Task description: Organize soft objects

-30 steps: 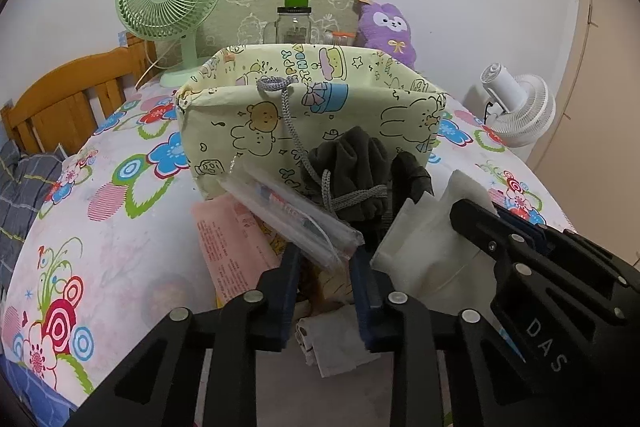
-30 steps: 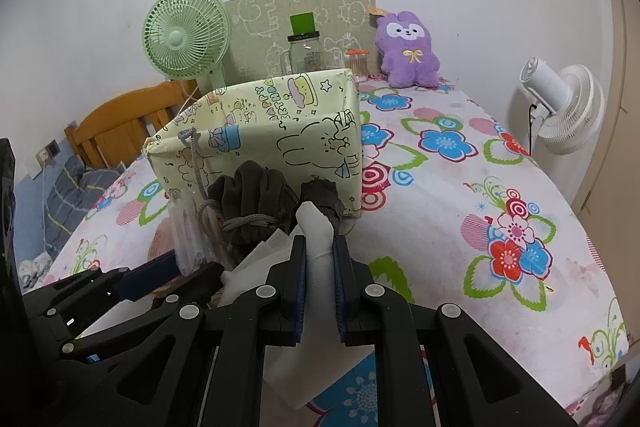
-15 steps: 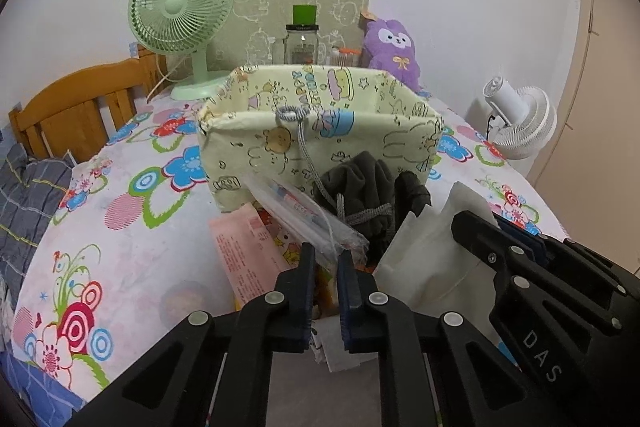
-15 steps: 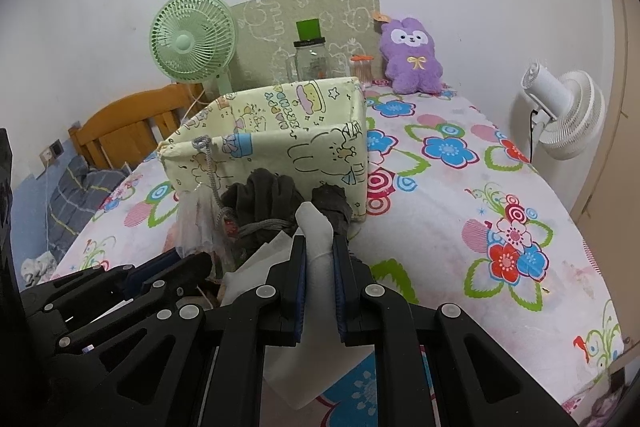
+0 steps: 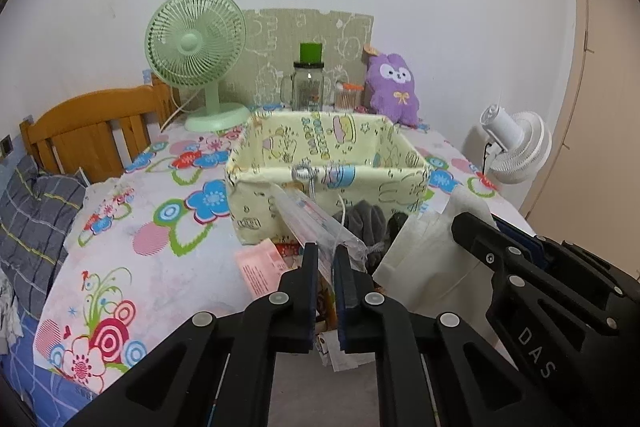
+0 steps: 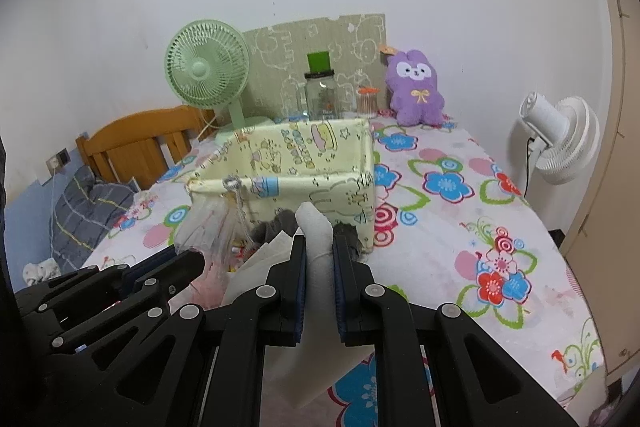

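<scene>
My left gripper is shut on the near end of a clear plastic pouch, which slants up toward the yellow cartoon-print fabric basket. My right gripper is shut on a fold of a white cloth bag, and the rest of that bag hangs below the jaws. A dark grey drawstring pouch lies against the basket's front wall, its cord looped over the rim. The basket stands open-topped on the flowered bedspread just beyond both grippers.
A pink paper sheet and small packets lie under the left gripper. Behind the basket stand a green fan, a glass jar with a green lid and a purple plush. A white fan is right, a wooden headboard left.
The left jaws closed onto the clear pouch. Both grippers rose, lifting the pouch and the white bag, so the basket's inside now shows.
</scene>
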A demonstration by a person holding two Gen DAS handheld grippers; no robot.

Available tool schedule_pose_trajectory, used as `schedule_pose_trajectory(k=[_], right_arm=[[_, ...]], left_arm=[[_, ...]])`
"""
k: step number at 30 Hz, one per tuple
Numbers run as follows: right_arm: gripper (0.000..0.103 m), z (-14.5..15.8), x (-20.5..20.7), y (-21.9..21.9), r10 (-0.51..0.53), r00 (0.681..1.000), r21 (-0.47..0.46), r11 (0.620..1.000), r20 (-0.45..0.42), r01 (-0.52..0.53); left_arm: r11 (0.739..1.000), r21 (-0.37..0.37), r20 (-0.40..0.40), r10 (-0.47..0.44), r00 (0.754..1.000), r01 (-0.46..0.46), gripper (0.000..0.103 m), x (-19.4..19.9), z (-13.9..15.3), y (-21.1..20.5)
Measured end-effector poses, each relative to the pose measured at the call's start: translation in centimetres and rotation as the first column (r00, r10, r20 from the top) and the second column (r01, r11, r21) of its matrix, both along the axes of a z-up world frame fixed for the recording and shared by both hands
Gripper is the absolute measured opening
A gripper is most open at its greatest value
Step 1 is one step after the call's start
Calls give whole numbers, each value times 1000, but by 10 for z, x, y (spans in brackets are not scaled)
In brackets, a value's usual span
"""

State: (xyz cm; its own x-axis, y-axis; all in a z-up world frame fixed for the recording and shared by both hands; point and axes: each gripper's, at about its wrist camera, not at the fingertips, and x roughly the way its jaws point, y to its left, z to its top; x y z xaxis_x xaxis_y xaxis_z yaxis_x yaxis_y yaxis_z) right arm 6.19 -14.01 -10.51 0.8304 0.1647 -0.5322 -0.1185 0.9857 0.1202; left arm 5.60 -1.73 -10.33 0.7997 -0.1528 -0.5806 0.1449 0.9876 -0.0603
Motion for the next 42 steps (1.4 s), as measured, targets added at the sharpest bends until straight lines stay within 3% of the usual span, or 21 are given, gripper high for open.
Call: schedule_pose_trajectory(k=[10, 26, 30, 34, 36, 37, 42], right_arm=[[15, 26, -7, 3, -5, 999, 5, 1000, 50, 5], [15, 12, 6, 7, 10, 1000, 10, 1000, -4, -10], [15, 7, 11, 5, 4, 1000, 15, 1000, -29, -3], [15, 4, 14, 3, -2, 999, 16, 1000, -41, 2], [15, 2, 16, 2, -4, 999, 19, 1000, -46, 5], [15, 2, 17, 2, -4, 999, 21, 1000, -48, 5], [15, 5, 19, 2, -2, 999, 27, 1000, -46, 3]], left_arm=[[1000, -16, 48, -1, 999, 1, 3, -7, 20, 4], [1000, -12, -13, -8, 1000, 8, 4, 8, 5, 8], [999, -25, -52, -28, 998, 27, 23, 14, -3, 6], [999, -32, -64, -34, 997, 32, 23, 17, -7, 4], [999, -29, -66, -39, 997, 37, 18, 17, -8, 2], [999, -30, -64, -41, 997, 39, 6, 17, -7, 1], [999, -25, -53, -40, 998, 39, 4, 16, -1, 1]])
